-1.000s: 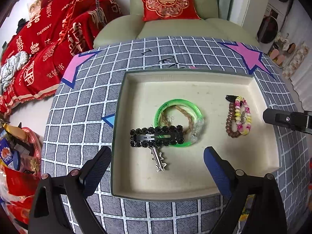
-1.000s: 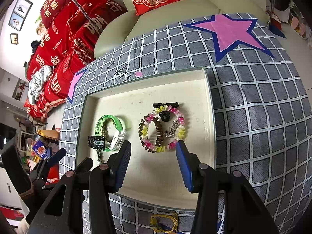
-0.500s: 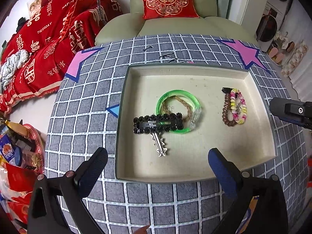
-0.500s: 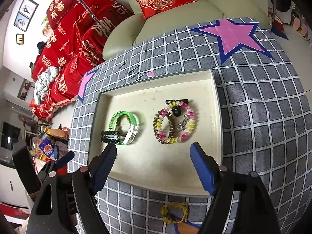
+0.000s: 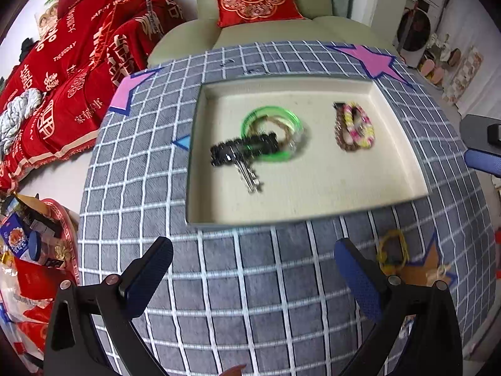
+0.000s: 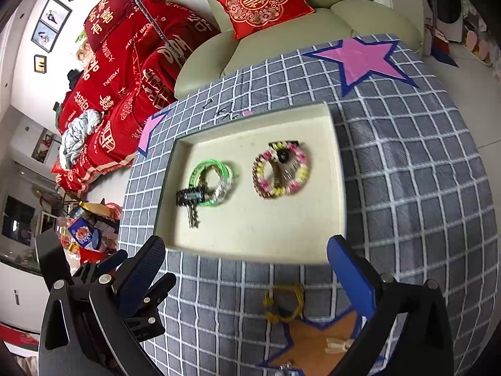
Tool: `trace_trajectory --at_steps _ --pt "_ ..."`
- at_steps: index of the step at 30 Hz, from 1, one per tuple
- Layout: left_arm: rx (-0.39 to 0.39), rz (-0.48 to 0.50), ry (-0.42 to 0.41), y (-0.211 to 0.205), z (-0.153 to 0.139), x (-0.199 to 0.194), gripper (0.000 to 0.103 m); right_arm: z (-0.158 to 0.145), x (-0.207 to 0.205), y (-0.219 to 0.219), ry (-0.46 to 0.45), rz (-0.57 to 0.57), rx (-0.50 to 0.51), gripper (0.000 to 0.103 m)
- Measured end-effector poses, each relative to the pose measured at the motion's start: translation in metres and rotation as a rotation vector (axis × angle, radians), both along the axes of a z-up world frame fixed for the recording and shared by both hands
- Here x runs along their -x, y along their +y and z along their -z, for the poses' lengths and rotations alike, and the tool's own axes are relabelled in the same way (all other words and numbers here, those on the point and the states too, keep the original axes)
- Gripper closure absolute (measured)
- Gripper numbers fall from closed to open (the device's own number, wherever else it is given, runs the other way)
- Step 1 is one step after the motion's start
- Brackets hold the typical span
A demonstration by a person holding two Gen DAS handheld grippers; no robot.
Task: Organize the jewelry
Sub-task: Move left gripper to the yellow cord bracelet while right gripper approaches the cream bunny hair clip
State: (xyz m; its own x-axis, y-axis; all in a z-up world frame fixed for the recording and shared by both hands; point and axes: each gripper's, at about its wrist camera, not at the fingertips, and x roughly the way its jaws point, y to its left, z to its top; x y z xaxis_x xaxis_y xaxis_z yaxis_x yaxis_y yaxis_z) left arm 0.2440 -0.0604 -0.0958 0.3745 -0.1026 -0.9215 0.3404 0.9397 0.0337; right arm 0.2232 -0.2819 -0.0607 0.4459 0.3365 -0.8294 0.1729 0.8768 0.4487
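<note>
1. My left gripper [image 5: 250,274] hangs spread wide and empty above the grey checked tablecloth [image 5: 238,282], just short of the near rim of the shallow cream rectangular tray [image 5: 313,188].
2. In the tray's left half lies the black beaded hair clip [image 5: 244,152], its long axis running left to right across the tray; it overlaps the translucent green plastic bangle [image 5: 272,133], and a silver metal clip [image 5: 249,177] points toward me from under it.
3. Further right, apart from that cluster, sits the ring of pink and yellow beaded bracelets [image 6: 281,172].
4. The yellow cord bracelet [image 6: 283,302] is outside the tray, on the cloth near an orange star patch [image 6: 316,341], so I judge it the next piece to fetch.
5. My right gripper [image 6: 247,269] is also released, fingers wide, directly over it.
6. To do this well, I should lower straight down, straddle one side of the loop, and pinch thin cord without snagging cloth.
</note>
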Motion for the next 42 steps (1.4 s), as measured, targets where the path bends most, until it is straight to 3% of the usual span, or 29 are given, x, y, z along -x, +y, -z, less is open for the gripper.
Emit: trace_trajectory --at_steps 5,12,22,29,34,37,42 --pt "0.01 0.038 0.062 0.0 0.012 0.022 0.0 0.007 0.033 -0.007 0.064 0.02 0.01 0.0" --pt "0.018 0.078 0.147 -0.007 0.032 0.052 0.0 0.046 0.086 -0.026 0.21 0.09 -0.013 0.0" --pt "0.052 0.039 0.227 -0.023 0.05 0.057 0.0 0.082 0.13 -0.037 0.328 0.149 0.058 0.0" --pt "0.07 0.072 0.227 -0.047 0.053 0.046 0.0 0.083 0.125 -0.034 0.288 0.03 0.186 0.001" --pt "0.079 0.117 0.216 -0.065 0.053 0.041 0.0 0.088 0.114 -0.03 0.268 -0.087 0.251 0.011" --pt "0.082 0.141 0.212 -0.077 0.055 0.038 0.0 0.093 0.106 -0.024 0.258 -0.182 0.294 0.026" --pt "0.084 0.185 0.197 -0.097 0.057 0.036 0.0 0.099 0.095 -0.008 0.232 -0.351 0.371 0.03"
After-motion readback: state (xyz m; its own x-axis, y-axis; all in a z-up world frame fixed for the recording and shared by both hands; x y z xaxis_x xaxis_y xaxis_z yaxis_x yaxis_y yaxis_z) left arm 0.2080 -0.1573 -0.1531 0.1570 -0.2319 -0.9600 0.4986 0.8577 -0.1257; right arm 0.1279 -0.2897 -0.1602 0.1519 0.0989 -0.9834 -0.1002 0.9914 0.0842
